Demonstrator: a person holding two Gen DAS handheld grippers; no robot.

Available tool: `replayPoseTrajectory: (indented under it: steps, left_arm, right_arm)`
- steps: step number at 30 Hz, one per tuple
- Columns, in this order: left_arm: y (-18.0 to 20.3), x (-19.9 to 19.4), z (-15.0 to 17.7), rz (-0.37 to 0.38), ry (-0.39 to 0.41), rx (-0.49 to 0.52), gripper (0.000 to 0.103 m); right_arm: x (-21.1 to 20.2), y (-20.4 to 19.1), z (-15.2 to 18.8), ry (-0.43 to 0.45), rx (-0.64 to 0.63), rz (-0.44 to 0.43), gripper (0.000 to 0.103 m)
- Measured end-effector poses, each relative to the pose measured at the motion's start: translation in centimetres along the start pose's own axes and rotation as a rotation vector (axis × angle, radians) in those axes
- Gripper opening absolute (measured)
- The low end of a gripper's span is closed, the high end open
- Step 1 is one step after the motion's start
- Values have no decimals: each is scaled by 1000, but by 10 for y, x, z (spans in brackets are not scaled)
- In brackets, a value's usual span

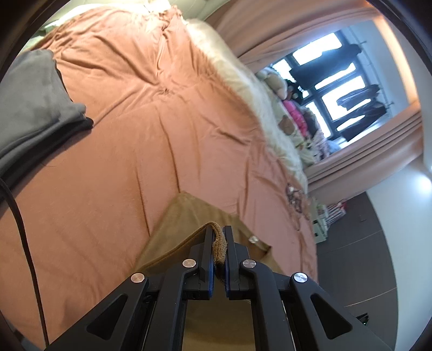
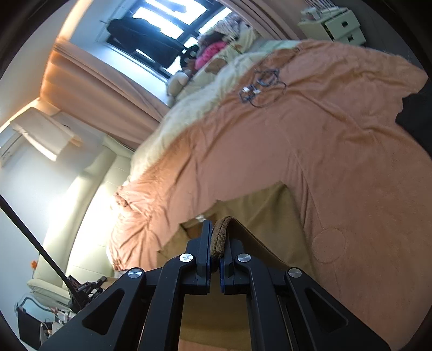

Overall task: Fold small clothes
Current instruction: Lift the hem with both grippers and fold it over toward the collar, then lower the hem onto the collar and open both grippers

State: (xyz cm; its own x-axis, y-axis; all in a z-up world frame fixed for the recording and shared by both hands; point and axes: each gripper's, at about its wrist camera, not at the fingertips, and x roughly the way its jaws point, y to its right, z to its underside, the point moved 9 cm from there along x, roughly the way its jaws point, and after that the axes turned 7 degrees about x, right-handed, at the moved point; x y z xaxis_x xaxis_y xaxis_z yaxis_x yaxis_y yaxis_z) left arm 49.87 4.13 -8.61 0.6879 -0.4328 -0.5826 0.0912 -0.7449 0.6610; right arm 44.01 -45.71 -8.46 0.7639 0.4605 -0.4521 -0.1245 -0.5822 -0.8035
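Note:
A small tan garment [image 1: 189, 218] hangs over the orange bedspread [image 1: 129, 129]. My left gripper [image 1: 219, 233] is shut on its ribbed brown hem [image 1: 220, 247], which bunches between the blue pads. In the right wrist view the same tan garment [image 2: 267, 213] drapes below my right gripper [image 2: 218, 228], which is shut on another part of the ribbed hem [image 2: 219, 239]. Both grippers hold the garment lifted above the bed; its lower part is hidden behind the gripper bodies.
A folded grey garment [image 1: 32, 108] lies on the bed at the left. A cream blanket [image 1: 243, 81] and stuffed toys [image 1: 280, 86] lie along the window side. Eyeglasses and a cord [image 2: 259, 86] rest on the bedspread. A white drawer unit [image 2: 337, 24] stands beyond the bed.

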Motion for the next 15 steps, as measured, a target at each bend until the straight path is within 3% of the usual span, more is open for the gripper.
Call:
replayPoseTrajectory:
  steps: [15]
  left_arm:
    - [-43, 116, -15, -175, -111, 22, 5]
  right_arm:
    - [85, 23, -21, -80, 15, 142, 1]
